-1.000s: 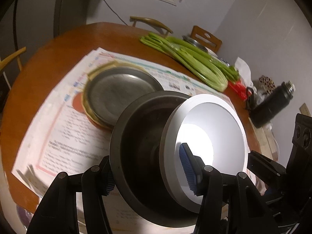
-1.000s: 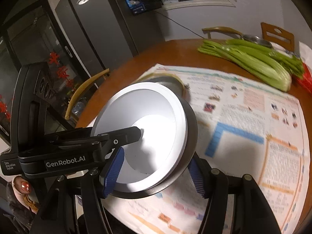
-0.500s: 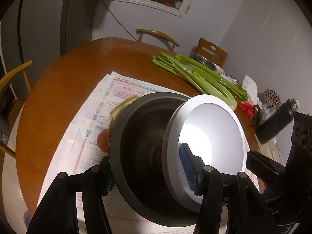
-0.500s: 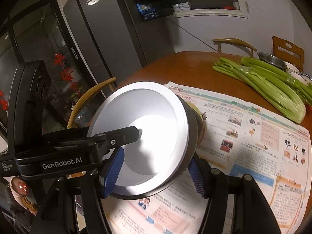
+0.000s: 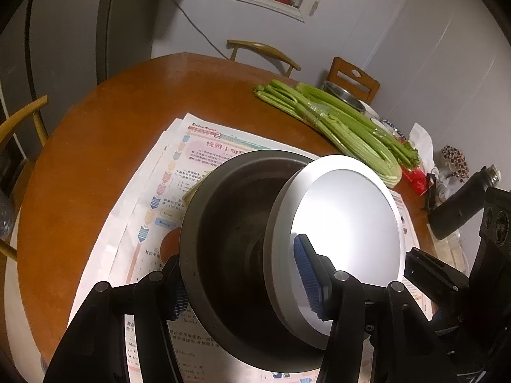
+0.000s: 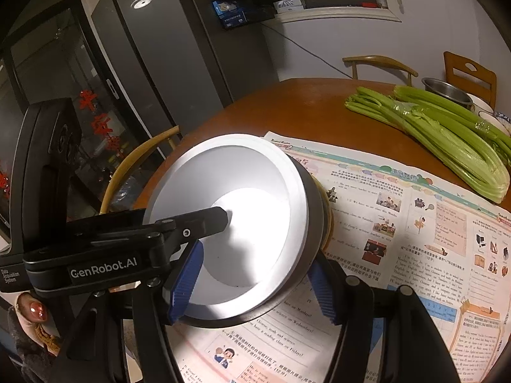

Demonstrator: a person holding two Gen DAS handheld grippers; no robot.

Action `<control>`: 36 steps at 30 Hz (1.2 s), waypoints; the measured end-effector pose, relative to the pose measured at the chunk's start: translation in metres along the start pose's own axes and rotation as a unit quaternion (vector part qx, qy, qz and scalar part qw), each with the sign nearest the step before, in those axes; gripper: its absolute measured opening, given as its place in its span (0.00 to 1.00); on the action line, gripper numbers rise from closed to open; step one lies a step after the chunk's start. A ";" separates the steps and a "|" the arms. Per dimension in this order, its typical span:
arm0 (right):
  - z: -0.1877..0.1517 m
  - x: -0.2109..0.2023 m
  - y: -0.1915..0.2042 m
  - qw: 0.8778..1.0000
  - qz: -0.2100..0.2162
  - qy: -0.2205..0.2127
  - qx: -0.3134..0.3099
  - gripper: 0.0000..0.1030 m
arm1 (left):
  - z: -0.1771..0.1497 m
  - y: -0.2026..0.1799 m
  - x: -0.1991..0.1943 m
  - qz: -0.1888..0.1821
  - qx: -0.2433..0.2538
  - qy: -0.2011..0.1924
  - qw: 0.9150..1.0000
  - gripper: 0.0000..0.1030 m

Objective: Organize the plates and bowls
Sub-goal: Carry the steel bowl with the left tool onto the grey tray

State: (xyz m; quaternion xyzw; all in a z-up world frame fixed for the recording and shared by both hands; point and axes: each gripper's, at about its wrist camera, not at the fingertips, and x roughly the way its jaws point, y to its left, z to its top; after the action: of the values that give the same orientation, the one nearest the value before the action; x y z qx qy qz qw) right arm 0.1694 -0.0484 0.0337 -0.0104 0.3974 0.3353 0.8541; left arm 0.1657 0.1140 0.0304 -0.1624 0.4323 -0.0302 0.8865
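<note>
Right now you are holding a white bowl (image 5: 348, 233) nested inside a dark bowl (image 5: 230, 239), both tipped on edge above the newspaper (image 6: 399, 223) that covers the near part of the round wooden table (image 5: 95, 146).

Your left gripper (image 5: 246, 281) is clamped across both bowls: one blue pad sits inside the white bowl and the other presses the outer wall of the dark bowl.

Your right gripper (image 6: 255, 284) grips the same pair from the other side, with one blue pad inside the white bowl's rim and the other against the dark bowl's outside.

Just behind the dark bowl, a yellowish rim peeks out against the newspaper; you cannot tell what it belongs to.

Beyond the newspaper, bunches of celery (image 5: 335, 124) lie on the table, and a metal bowl (image 6: 447, 91) stands past them at the table's far edge. A dark flask (image 5: 463, 207) lies to the right of the newspaper, near the table's edge. Wooden chairs (image 5: 262, 51) stand around the table.
</note>
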 end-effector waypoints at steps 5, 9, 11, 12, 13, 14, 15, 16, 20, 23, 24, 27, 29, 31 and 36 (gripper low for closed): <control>0.000 0.006 -0.005 1.000 -0.001 0.005 0.007 0.63 | 0.002 0.000 0.009 0.001 0.000 0.005 1.000 0.57; 0.001 0.010 -0.007 1.000 -0.006 0.005 0.007 0.63 | 0.003 0.000 0.015 0.003 0.003 0.007 1.000 0.57; 0.001 0.013 -0.008 1.000 -0.007 0.007 0.008 0.63 | 0.003 0.001 0.018 0.003 0.002 0.010 1.000 0.57; 0.001 0.014 -0.009 1.000 -0.008 0.009 0.009 0.63 | 0.003 0.001 0.019 0.003 0.001 0.011 1.000 0.57; 0.000 0.015 -0.009 1.000 -0.008 0.009 0.010 0.63 | 0.003 0.002 0.020 0.003 0.001 0.012 1.000 0.57; 0.000 0.016 -0.009 1.000 -0.007 0.010 0.011 0.63 | 0.003 0.002 0.022 0.004 0.001 0.011 1.000 0.57; -0.001 0.017 -0.010 1.000 -0.008 0.011 0.011 0.63 | 0.003 0.003 0.023 0.004 0.001 0.012 1.000 0.57; -0.001 0.018 -0.010 1.000 -0.009 0.011 0.010 0.63 | 0.003 0.003 0.024 0.004 0.001 0.012 1.000 0.57; 0.000 0.022 -0.010 1.000 -0.015 0.011 0.008 0.63 | 0.003 0.005 0.027 0.005 0.001 0.012 1.000 0.57; -0.001 0.024 -0.009 1.000 -0.020 0.011 0.007 0.63 | 0.003 0.005 0.029 0.007 0.002 0.011 1.000 0.57; -0.001 0.025 -0.010 1.000 -0.021 0.011 0.007 0.63 | 0.003 0.006 0.030 0.005 0.001 0.012 1.000 0.57; -0.001 0.027 -0.009 1.000 -0.025 0.012 0.006 0.63 | 0.002 0.008 0.032 0.002 -0.001 0.013 1.000 0.58; -0.001 0.028 -0.009 1.000 -0.028 0.013 0.006 0.63 | 0.002 0.010 0.034 0.002 -0.002 0.014 1.000 0.58; -0.002 0.028 -0.007 0.999 -0.031 0.012 0.006 0.63 | 0.002 0.011 0.034 -0.001 -0.002 0.013 1.000 0.58; -0.001 0.027 -0.007 0.999 -0.050 0.008 0.003 0.63 | 0.002 0.012 0.032 -0.006 -0.001 0.011 1.000 0.58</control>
State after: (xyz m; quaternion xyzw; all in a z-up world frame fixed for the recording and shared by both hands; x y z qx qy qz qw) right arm 0.1853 -0.0393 0.0131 -0.0302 0.4040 0.2904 0.8669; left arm 0.1861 0.1197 0.0031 -0.1655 0.4414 -0.0372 0.8811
